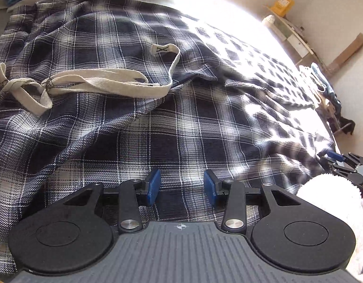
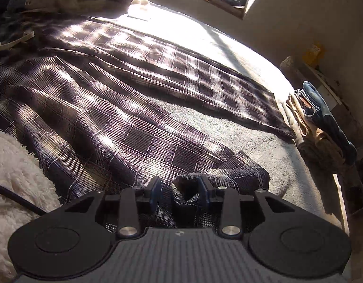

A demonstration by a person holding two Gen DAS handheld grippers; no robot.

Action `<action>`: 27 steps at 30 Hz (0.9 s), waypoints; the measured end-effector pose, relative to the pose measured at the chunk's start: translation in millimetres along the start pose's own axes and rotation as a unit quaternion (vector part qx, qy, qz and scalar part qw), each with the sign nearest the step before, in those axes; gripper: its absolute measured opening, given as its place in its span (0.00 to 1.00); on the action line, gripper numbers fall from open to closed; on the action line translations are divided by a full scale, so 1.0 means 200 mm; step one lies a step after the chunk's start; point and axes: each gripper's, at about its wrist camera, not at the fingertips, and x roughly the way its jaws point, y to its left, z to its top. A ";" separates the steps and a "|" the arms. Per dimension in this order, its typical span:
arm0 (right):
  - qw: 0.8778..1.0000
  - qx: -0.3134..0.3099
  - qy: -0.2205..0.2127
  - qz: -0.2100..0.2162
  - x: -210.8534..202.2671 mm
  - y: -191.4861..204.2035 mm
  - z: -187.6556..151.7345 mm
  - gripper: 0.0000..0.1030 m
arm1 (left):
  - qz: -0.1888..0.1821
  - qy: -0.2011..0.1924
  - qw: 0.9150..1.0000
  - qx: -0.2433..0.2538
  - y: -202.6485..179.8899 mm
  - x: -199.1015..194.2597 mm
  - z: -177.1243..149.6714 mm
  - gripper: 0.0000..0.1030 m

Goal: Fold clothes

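**Now both tools stand over the plaid trousers, and neither one grips**

Clearly, we have the plaid trousers [image 2: 110,108] spread on the grey blanket [image 2: 240,141] of the bed. We judge that they lie flat like this so that one leg can be laid over the other. In the right wrist view the two legs go apart, with a strip of blanket between them. The far leg [image 2: 193,80] lies smooth, and the near leg ends in a rumpled cuff [image 2: 219,179]. In the left wrist view the waist part lies bunched, with the white drawstring [image 1: 99,82] loose on top of it.

Our left gripper [image 1: 182,187] has its jaws partly spread. It hangs above the cloth near the waist, and nothing is between the blue pads [image 1: 153,186]. We see no fold of cloth pinched there.

Our right gripper [image 2: 179,192] is also partly spread. The raised fold of the cuff stands between its jaws and lies against the right-hand pad [image 2: 204,188]. The other pad is apart from the cloth, so we say the cuff is not clamped.

We judge that the fold is not yet begun. Probably the right tool is placed at the cuff to close on it and carry that leg across.

A fluffy white sleeve [image 2: 14,165] shows at the edge. Folded clothes [image 2: 318,113] are stacked beside the bed.
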 end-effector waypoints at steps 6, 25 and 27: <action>0.976 0.207 -0.053 0.048 -0.19 -0.34 -0.03 0.47 | -0.003 0.004 1.000 -0.010 0.00 0.02 0.02 0.41; 0.823 0.513 -0.095 0.225 0.02 -0.75 0.03 0.55 | -0.008 0.001 1.000 -0.017 0.00 0.04 0.01 0.47; 0.853 0.498 -0.053 0.148 0.02 -0.79 -0.06 0.55 | -0.010 0.002 1.000 -0.018 0.00 0.04 0.01 0.47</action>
